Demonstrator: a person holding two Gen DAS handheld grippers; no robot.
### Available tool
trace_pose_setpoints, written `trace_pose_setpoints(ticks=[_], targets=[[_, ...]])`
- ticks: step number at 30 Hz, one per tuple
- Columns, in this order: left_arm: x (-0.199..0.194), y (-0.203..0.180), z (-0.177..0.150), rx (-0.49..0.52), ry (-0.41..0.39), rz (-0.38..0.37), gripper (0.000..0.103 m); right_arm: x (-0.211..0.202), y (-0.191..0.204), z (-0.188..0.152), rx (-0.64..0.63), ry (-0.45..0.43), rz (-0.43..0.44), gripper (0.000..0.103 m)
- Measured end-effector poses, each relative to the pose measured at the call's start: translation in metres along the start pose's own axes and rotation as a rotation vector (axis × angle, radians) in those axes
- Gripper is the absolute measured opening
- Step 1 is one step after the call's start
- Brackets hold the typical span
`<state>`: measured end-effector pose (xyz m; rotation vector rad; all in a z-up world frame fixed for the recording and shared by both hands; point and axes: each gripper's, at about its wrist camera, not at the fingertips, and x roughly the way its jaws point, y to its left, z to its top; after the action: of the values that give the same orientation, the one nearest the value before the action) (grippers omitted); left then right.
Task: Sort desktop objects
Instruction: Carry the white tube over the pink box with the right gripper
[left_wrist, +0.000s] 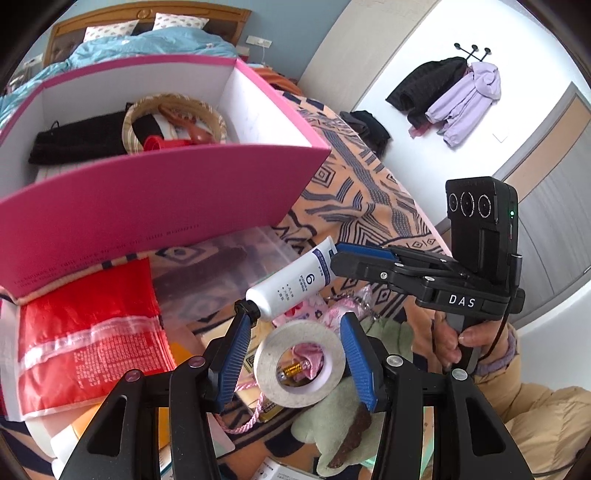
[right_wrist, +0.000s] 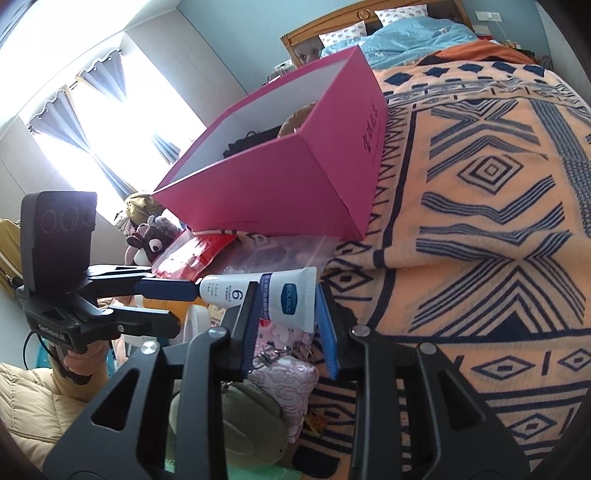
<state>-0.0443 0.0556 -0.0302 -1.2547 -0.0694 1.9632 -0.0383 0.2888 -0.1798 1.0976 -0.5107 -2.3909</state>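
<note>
Right tool (right_wrist: 286, 325): clamped on the flat crimped end of the white tube (right_wrist: 273, 293), held up above the clutter.
Left tool (left_wrist: 295, 356): fingers apart, one blue pad (left_wrist: 236, 354) touching the tube's black cap (left_wrist: 248, 309); whether the other pad presses on it, cannot tell.
Bed blanket (right_wrist: 480, 229): orange with dark blue pattern, spread to the right and far side.
Pink box (left_wrist: 155, 192): open, white inside, far and left of both tools; holds a round basket (left_wrist: 173, 122) and a dark cloth.
Red packet (left_wrist: 88, 332): near left, below the box.
Tape roll (left_wrist: 299, 363): white, lying between the left tool's fingers, below them on the pile.
</note>
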Motion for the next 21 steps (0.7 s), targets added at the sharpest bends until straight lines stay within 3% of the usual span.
trace_pose_setpoints(ticks=[21], targets=[[-0.023, -0.005, 0.010, 0.025, -0.087, 0.040, 0.054, -0.012, 0.022, 0.012, -0.065, -0.054, -0.019, 0.033]])
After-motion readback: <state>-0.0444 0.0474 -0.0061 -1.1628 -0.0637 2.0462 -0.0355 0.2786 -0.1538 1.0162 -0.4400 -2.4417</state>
